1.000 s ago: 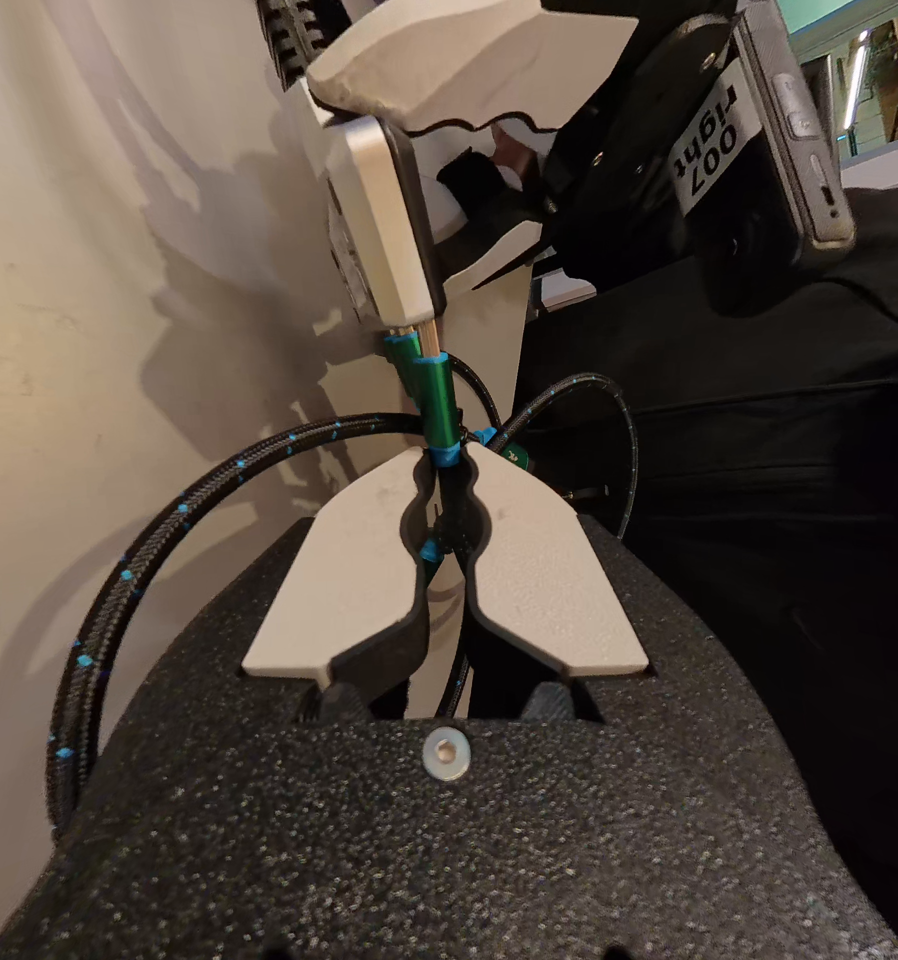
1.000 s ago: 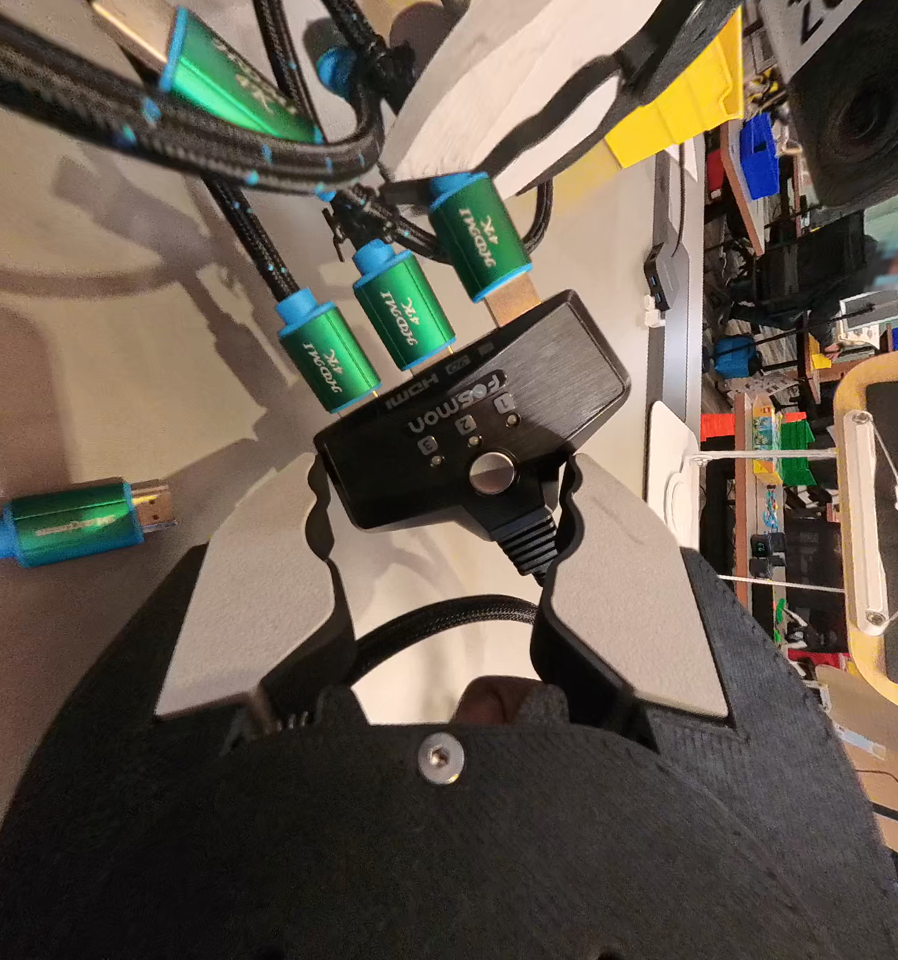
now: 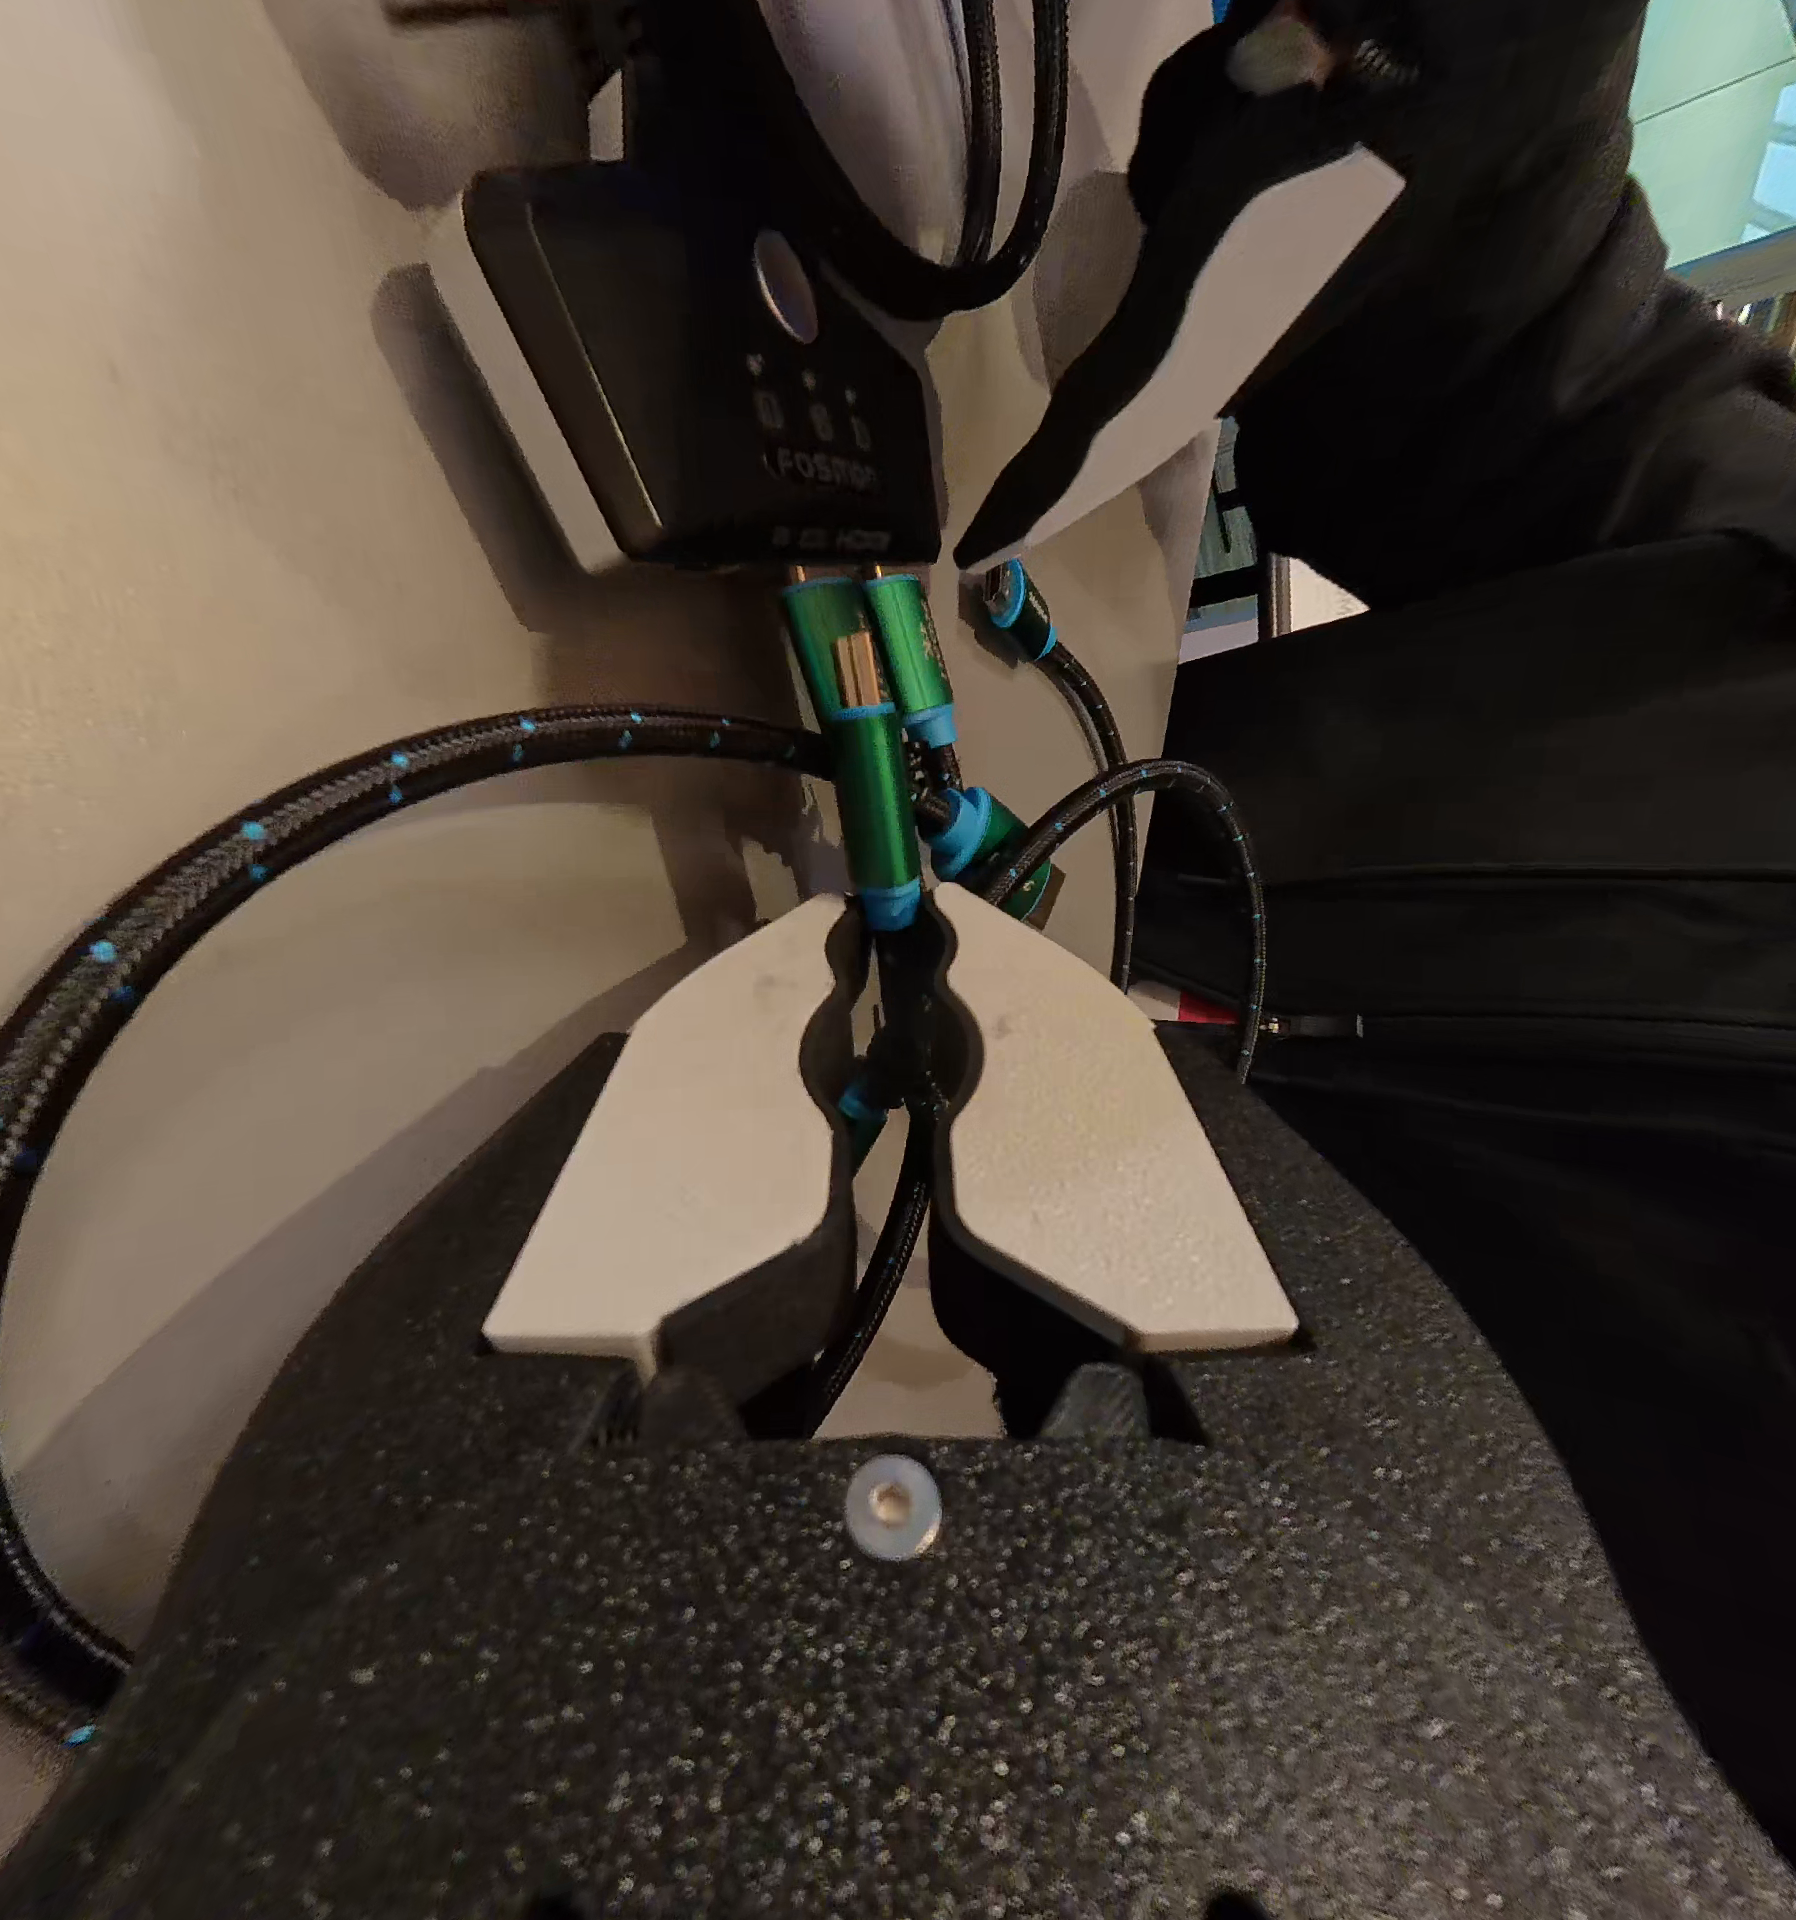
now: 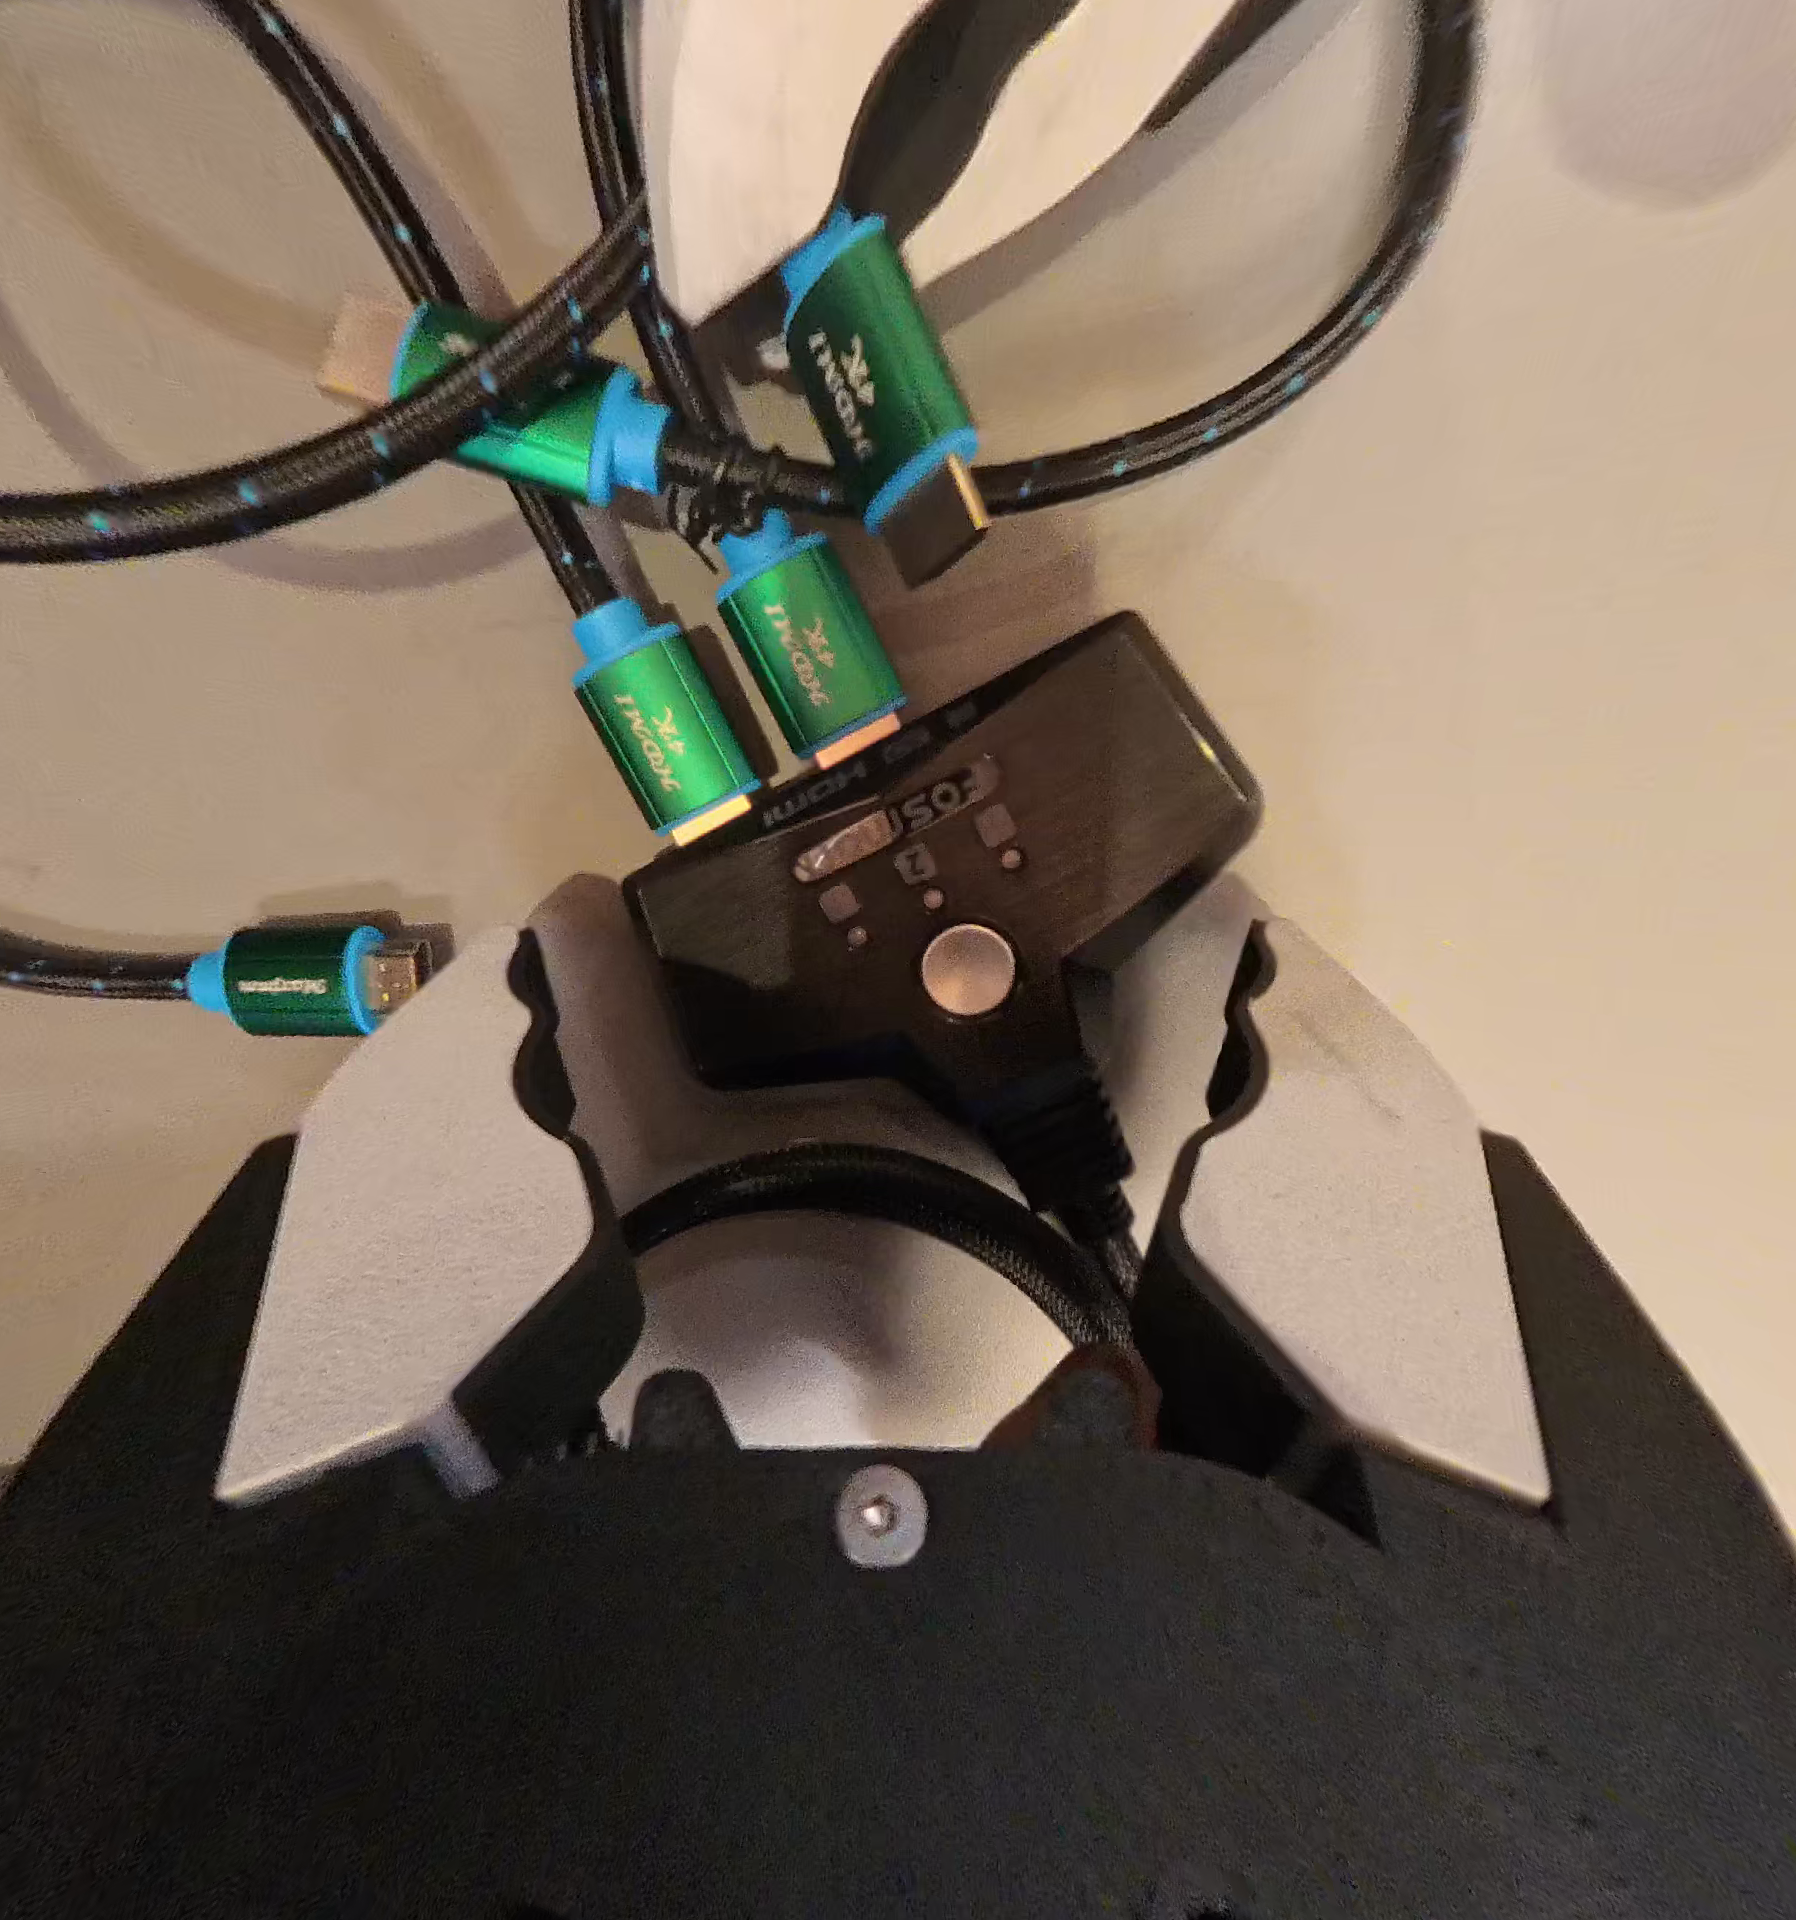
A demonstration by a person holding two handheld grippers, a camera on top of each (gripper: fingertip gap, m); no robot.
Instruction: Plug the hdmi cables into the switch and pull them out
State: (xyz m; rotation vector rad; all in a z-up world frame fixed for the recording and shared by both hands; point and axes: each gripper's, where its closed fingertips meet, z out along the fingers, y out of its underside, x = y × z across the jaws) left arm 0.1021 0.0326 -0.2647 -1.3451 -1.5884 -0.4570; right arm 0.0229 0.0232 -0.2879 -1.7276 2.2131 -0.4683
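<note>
The black HDMI switch [image 4: 1070, 790] lies on the beige table. Two green HDMI plugs [image 4: 665, 727] [image 4: 811, 665] sit in its ports. A third green plug [image 4: 873, 384] is out of its port, its metal tip free just beyond the switch. My left gripper [image 3: 889, 914] is shut on that cable right behind the plug [image 3: 878, 800]. The switch [image 3: 707, 384] lies ahead of it. My right gripper [image 4: 894, 935] is open, its fingers either side of the switch's rear end and tail cable [image 4: 873, 1195].
A loose green plug [image 4: 291, 982] lies on the table left of my right gripper. Another loose plug [image 4: 520, 416] lies under crossed braided cables [image 4: 250, 488]. A big cable loop [image 3: 146, 914] lies left. A person's dark sleeve [image 3: 1496, 727] fills the right. The left gripper's tips are roughly 9 cm from the right gripper's.
My left gripper has pulled the third plug out of the switch and drawn back. My right gripper, which clamped the switch, has opened.
</note>
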